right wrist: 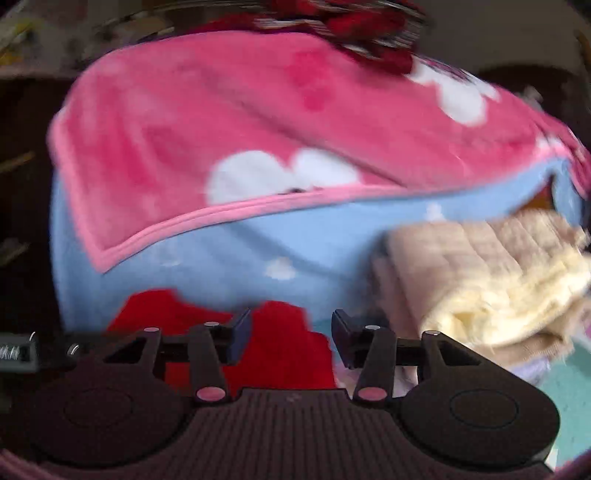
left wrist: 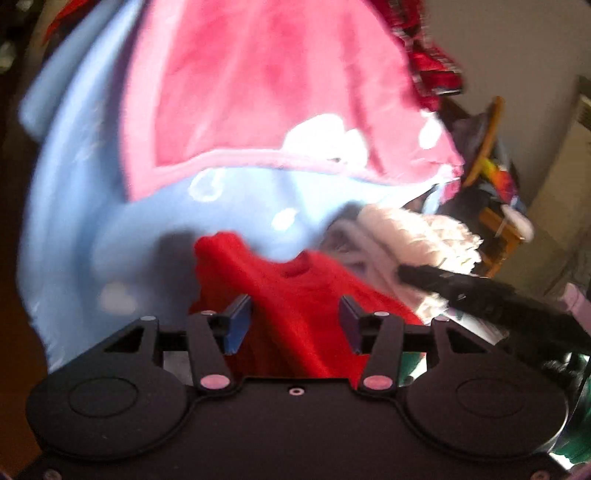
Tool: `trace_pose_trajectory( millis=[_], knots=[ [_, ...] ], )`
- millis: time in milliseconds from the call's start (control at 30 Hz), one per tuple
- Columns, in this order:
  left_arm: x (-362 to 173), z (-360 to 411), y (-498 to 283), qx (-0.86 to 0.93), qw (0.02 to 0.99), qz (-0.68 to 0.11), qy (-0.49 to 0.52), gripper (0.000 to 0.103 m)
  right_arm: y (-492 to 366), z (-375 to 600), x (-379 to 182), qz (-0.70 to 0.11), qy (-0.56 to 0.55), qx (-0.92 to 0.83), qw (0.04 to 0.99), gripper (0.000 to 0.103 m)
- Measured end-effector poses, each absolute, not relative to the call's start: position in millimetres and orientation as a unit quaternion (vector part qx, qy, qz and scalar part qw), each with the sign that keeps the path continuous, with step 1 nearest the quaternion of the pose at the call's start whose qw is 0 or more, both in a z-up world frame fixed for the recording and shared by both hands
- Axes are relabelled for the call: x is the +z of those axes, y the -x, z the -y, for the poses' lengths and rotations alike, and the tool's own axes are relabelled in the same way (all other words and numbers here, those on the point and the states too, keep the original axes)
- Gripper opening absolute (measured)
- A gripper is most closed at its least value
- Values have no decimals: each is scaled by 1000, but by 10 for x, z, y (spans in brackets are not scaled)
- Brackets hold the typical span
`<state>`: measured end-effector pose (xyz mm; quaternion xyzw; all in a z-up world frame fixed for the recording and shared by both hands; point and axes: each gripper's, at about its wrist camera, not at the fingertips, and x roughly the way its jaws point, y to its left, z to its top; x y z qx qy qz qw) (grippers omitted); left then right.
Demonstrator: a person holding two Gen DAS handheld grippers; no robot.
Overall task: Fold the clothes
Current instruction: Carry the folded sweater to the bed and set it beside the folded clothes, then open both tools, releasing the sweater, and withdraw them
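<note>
A bright red garment (left wrist: 229, 258) lies on a light blue blanket (left wrist: 85, 206) dotted with white clouds. My left gripper (left wrist: 295, 319) stands open just over the red cloth, which shows in the wide gap between its blue-padded fingers without being pinched. In the right wrist view the same red garment (right wrist: 155, 310) lies under my right gripper (right wrist: 291, 330), also open, with its pads apart and clear of the cloth. A black part of the right gripper (left wrist: 461, 291) reaches in from the right in the left wrist view. Both views are blurred.
A pink blanket (right wrist: 207, 122) with white clouds overlaps the blue blanket (right wrist: 221, 266) behind. A cream and beige stack of folded knitwear (right wrist: 491, 266) sits to the right. Red plaid fabric (right wrist: 354, 26) lies at the far back. A wooden frame (left wrist: 498, 229) stands at the right.
</note>
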<state>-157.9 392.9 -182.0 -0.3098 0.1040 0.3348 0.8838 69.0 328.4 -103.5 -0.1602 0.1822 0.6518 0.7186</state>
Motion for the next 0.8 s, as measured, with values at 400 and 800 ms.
trace_pose_trajectory(
  millis=[400,800],
  knots=[
    [-1739,-3814,1463,357,898,-88,244,56,-878,-3041,-1336,-264,111,604,744,38],
    [-2160,-3885,877,298,925,-142,189,56,-987,-2972,-1687,-300,86,560,768,39]
  ],
)
